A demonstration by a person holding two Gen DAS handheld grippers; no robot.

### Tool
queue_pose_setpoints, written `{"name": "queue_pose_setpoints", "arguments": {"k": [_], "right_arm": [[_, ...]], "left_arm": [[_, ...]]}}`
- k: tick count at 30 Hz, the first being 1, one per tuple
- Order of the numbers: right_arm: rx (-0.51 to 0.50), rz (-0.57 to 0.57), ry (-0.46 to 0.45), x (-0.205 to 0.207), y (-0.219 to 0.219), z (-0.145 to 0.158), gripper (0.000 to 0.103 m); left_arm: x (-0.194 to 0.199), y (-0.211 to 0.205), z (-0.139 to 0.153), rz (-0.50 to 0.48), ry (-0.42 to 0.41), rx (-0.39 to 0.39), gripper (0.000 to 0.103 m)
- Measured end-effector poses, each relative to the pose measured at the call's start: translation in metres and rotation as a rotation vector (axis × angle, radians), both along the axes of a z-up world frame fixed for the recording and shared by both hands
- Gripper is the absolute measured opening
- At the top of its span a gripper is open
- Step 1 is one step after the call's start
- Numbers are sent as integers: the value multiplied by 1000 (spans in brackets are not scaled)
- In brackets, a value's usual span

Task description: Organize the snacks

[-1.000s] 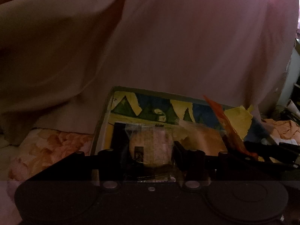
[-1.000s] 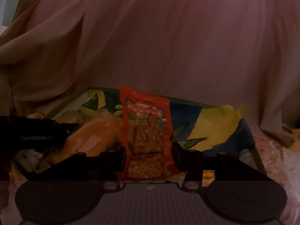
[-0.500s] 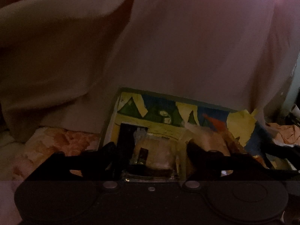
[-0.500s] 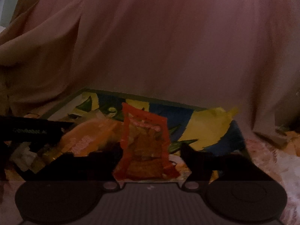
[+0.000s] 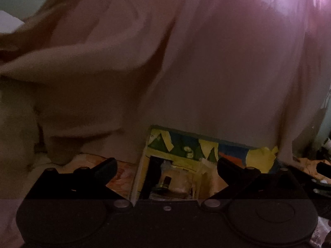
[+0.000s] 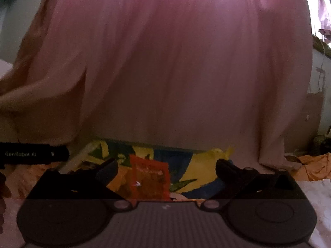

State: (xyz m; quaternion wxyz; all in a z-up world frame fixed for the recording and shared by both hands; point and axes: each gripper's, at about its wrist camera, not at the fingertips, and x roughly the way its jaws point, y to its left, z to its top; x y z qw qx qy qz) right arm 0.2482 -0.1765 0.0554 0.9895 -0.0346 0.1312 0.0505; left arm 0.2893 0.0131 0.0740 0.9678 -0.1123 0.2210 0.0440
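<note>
Fingers (image 6: 104, 171) just spread on both grippers; red snack packet (image 6: 151, 180) lies released between.

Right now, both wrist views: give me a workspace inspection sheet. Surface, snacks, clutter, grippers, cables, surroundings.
Surface: floral bedding, dim light.
Job's things: colourful cardboard box against the curtain; clear-wrapped pastry pack lying inside it; red snack packet lying inside too, beside an orange packet.
Clutter: crumpled orange cloth at far right.
Grippers: left gripper open, its jaws just opened, pastry pack below the gap, fingers clear of it; right gripper open, its jaws just opened, red packet between the fingers but untouched.
Cables: nothing seen.
Surroundings: pink curtain fills the background; pale wall at right.
</note>
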Motion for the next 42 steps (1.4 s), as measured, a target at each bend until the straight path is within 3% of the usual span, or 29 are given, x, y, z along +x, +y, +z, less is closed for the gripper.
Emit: {"name": "queue_pose_setpoints", "arguments": {"k": [8,17,27,42], "right_arm": [[47,25,-70,-46,-4,26,103],[85,32,-90,-93,-5,27,103],[51,14,-158,-149,-2,26,103],[107,-15,-140,-201,-1,-6,103]], "left_arm": [[-55,0,29,2,-73,7,102],[-114,-4,41,4,-113,18,102],[-166,-12,42,-3,-130,36,102],[-208,-14,22,-34,-89,52,102]]}}
